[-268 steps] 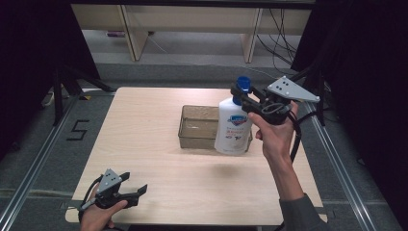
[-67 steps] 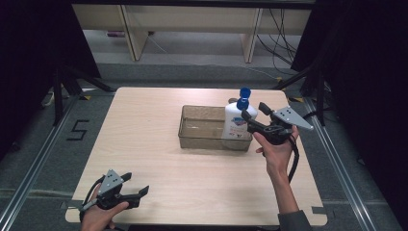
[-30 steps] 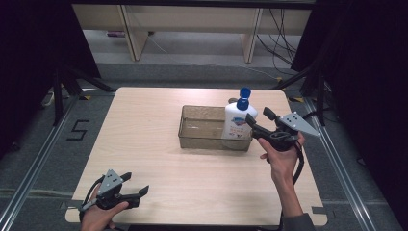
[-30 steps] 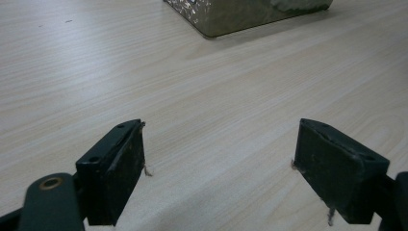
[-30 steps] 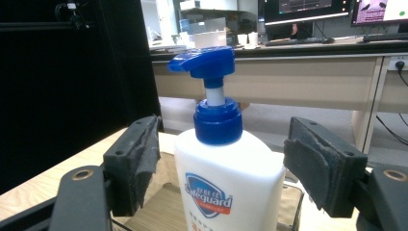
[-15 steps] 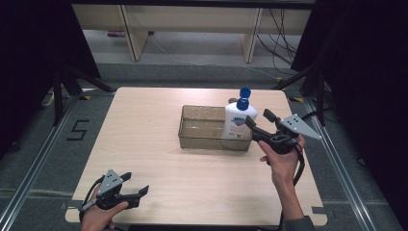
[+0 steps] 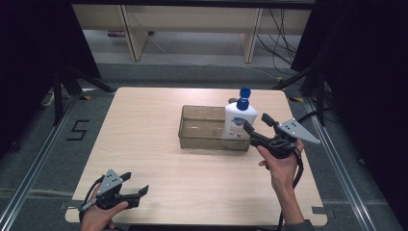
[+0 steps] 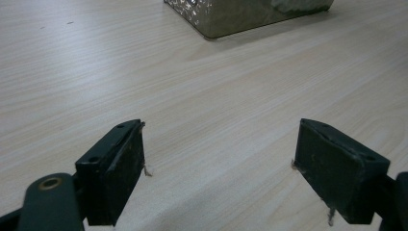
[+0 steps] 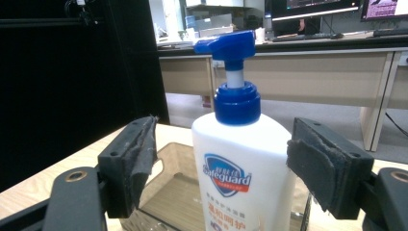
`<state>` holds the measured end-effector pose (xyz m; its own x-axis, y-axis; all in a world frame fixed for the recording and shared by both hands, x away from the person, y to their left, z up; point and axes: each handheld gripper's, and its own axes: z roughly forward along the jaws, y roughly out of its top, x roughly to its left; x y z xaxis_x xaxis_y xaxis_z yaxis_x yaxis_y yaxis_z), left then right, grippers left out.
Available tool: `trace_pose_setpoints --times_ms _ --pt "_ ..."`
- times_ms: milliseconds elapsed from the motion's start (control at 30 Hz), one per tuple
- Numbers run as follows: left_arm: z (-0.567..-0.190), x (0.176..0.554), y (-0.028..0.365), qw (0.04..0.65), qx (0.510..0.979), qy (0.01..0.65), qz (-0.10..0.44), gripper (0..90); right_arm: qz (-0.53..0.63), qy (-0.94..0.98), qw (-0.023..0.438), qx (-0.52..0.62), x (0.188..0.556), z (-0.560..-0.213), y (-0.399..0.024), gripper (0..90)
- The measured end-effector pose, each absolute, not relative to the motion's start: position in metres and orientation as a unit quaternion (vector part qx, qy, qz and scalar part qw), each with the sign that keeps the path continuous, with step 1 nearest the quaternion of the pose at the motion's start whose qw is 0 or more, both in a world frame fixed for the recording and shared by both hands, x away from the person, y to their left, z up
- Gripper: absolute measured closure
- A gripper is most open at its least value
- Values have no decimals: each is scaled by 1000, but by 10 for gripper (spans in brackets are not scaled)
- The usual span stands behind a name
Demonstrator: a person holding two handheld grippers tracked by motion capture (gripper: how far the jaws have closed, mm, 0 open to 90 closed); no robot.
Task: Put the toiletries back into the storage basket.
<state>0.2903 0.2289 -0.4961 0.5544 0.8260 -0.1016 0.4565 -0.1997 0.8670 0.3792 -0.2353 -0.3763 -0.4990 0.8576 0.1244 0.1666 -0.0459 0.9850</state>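
Seen from above, a white pump bottle with a blue pump head stands upright inside the right end of a clear rectangular tray on the wooden table, a placement that looks deliberate, since the tray walls hem the base in. The right gripper is held just beside the bottle at shoulder height, jaws apart and clear of it, in a position that suggests a release and not a grasp. Far off at the near left corner, the left gripper is held low by the table edge, apparently parked out of the way. In the left gripper view, its two black jaws stand wide apart over bare wood grain, gripping nothing, with a corner of the tray at the top. In the right gripper view, the worn pads flank the bottle on both sides with a gap at each, so the bottle stands on its own in the tray.
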Motion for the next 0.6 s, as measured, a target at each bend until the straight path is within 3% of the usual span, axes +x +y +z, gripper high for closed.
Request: trace_pose_setpoints --times_ms 600 --pt "-497 291 229 466 748 429 199 172 596 637 277 402 370 -384 -233 249"
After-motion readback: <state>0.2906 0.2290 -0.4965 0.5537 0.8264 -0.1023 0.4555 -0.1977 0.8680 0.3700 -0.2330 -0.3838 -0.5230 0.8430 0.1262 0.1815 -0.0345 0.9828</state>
